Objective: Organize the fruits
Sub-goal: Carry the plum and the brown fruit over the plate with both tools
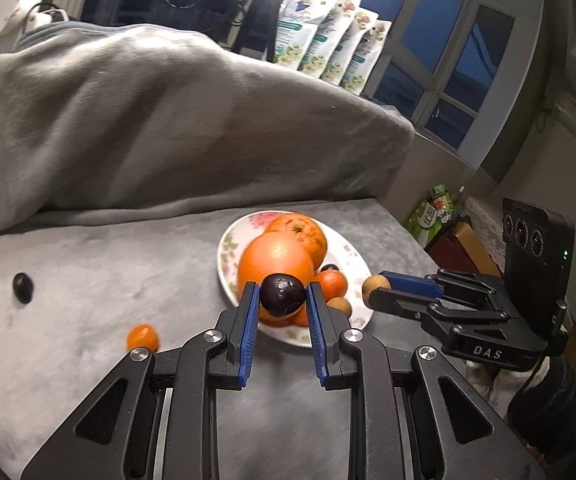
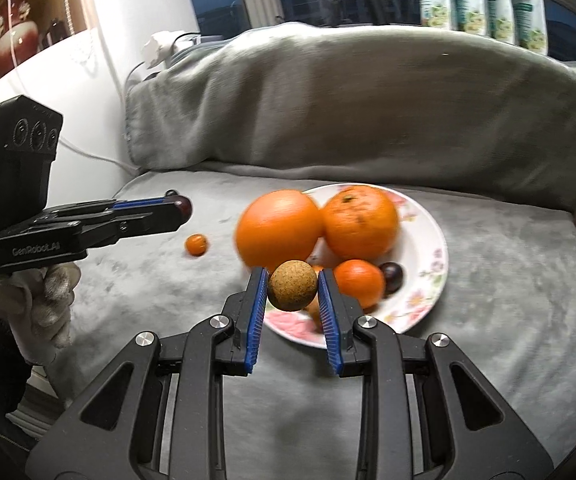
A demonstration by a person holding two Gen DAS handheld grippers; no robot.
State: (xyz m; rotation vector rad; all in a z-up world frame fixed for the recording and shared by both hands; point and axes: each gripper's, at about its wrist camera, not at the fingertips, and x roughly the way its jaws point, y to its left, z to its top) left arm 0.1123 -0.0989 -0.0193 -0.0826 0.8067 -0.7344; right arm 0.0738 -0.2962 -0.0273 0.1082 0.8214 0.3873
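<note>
A grey blanket (image 2: 367,112) lies heaped along the back of the grey-covered surface (image 1: 88,280), with four printed pouches (image 1: 327,40) standing in a row behind it against the dark window (image 1: 439,40); none of this stands between the grippers and the floral plate (image 2: 427,240). The plate carries two large oranges (image 2: 280,228), one small orange fruit (image 2: 357,282), one dark grape (image 2: 391,276), and, in the left wrist view, one tan round fruit (image 1: 339,305) near its front rim. Off the plate on the cloth lie one small orange fruit (image 1: 142,338) and one dark grape (image 1: 22,287), well apart from each other. The left gripper (image 1: 282,298) is clamped on a dark plum-like fruit (image 1: 282,294), held in the air in front of the plate. The right gripper (image 2: 292,286) is clamped on a rough tan ball-shaped fruit (image 2: 291,285), likewise held in front of the plate's near edge. A gloved hand (image 2: 36,304) grips the left tool's handle. The left gripper's side reads "GenRobot.AI", and the right one's body reads "DAS". A green box (image 1: 431,216) with writing too small to read sits beyond the surface's right edge.
</note>
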